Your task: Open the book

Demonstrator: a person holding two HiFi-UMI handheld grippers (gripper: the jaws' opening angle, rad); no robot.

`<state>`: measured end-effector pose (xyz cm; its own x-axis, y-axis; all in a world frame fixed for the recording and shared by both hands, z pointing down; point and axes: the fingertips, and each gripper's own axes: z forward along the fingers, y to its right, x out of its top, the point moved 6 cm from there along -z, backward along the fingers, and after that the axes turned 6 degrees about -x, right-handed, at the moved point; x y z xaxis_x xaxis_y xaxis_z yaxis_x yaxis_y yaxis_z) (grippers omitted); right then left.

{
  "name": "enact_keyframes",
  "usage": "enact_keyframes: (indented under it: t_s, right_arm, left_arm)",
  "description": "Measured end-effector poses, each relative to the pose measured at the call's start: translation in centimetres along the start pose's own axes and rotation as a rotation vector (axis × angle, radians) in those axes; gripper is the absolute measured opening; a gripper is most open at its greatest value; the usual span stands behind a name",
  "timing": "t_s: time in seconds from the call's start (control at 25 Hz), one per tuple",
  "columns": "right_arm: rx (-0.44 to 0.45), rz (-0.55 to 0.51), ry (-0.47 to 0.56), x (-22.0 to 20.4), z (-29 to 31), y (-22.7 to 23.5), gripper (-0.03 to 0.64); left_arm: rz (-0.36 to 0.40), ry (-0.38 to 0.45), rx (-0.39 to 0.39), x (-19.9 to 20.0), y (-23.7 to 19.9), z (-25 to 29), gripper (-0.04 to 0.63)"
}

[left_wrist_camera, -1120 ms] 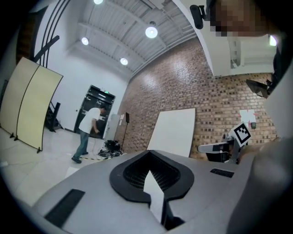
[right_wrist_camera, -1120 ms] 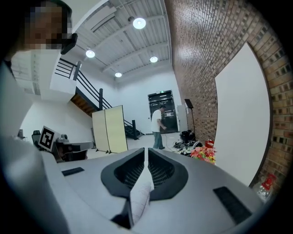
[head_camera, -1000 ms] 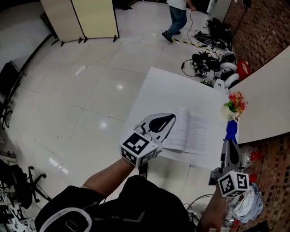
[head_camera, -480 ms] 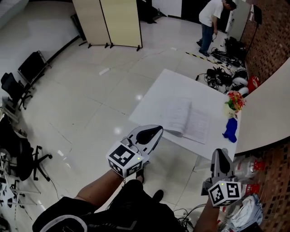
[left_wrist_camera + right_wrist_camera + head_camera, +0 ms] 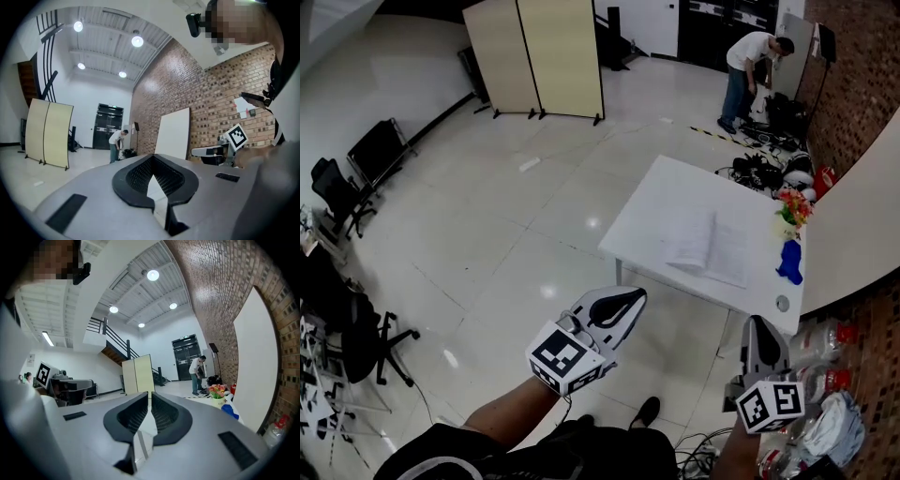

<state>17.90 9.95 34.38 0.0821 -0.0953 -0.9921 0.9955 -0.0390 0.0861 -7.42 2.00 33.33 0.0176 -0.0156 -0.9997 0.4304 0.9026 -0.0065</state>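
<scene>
The book [image 5: 710, 246] lies open on the white table [image 5: 652, 206], pale pages up, well ahead of both grippers. My left gripper [image 5: 639, 293] hangs over the bare floor short of the table's near edge, jaws shut and empty; in the left gripper view its tips [image 5: 152, 156] meet with nothing between them. My right gripper [image 5: 757, 322] is to the right, near the table's near right corner, also shut and empty [image 5: 150, 393]. Neither gripper touches the book or the table.
A flower vase [image 5: 791, 211] and a blue object [image 5: 790, 261] stand at the table's right edge. A large white board [image 5: 858, 211] leans on the brick wall. Bottles [image 5: 825, 342] and cables lie at the right. A person [image 5: 748, 66] bends over far back; folding screens [image 5: 534, 56] and chairs [image 5: 356, 155] stand at the left.
Both grippers have drawn back from the table towards the person holding them. The left one was over the book's left page; it is now over the floor. The book stays open.
</scene>
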Motion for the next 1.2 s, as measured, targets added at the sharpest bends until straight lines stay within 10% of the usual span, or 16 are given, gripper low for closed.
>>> enact_keyframes:
  t_s: [0.48,1.2]
  right_arm:
    - [-0.095,-0.023,-0.029,-1.8,-11.0,-10.9,0.006]
    - [0.026,-0.043,0.021,-1.9,-33.3,-7.9,0.006]
  left_arm:
    - [-0.055,-0.007,-0.116,-2.4,3.1,-11.3,0.002]
    - [-0.004,-0.002,-0.039,0.9,26.4,-17.7,0.002]
